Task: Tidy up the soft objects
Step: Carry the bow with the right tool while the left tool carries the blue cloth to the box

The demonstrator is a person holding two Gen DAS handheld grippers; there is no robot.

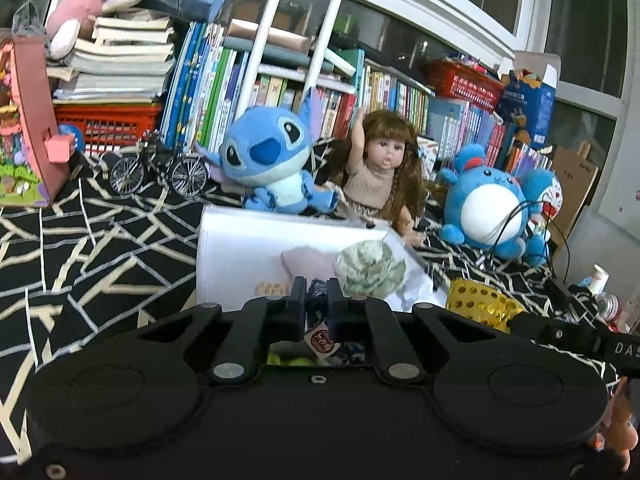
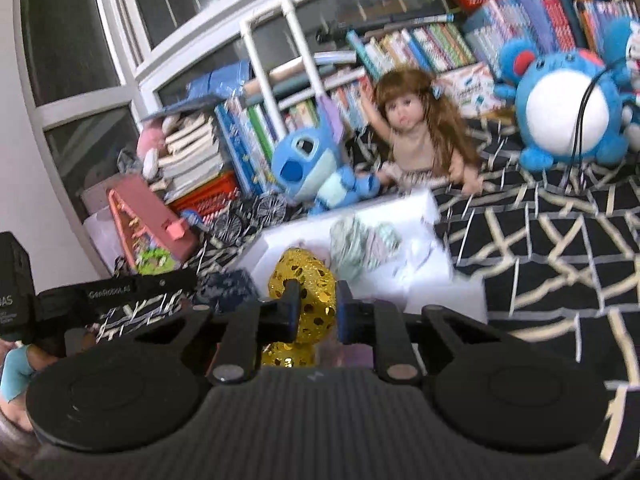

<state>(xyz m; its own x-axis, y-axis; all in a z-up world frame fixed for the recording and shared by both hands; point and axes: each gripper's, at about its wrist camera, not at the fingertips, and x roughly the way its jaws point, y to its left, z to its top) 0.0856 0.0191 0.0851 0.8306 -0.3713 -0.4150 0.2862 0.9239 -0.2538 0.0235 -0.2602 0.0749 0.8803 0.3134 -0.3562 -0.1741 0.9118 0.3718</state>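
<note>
While both soft items are clamped, each should be carried over the white box before any release, and the jaws should be parted only once the item hangs well inside the rim, so that nothing catches on the wall or drops onto the patterned cloth. Nearest, the left gripper (image 1: 316, 300) is closed narrowly on a dark blue scrunchie (image 1: 318, 294) with a round paper tag hanging beneath it, pinched between the two fingers. The right gripper (image 2: 316, 304) is closed on a gold sequined scrunchie (image 2: 304, 280), which bulges above and below the fingers. Just beyond both grippers the white box (image 1: 240, 248) is seen, its open top facing up. Inside it, ahead and slightly right of the left gripper, a pale green scrunchie (image 1: 370, 266) is already lying. Farther off, behind the box, a blue plush (image 1: 266, 156) and a doll (image 1: 380, 164) are propped against the books.
</note>
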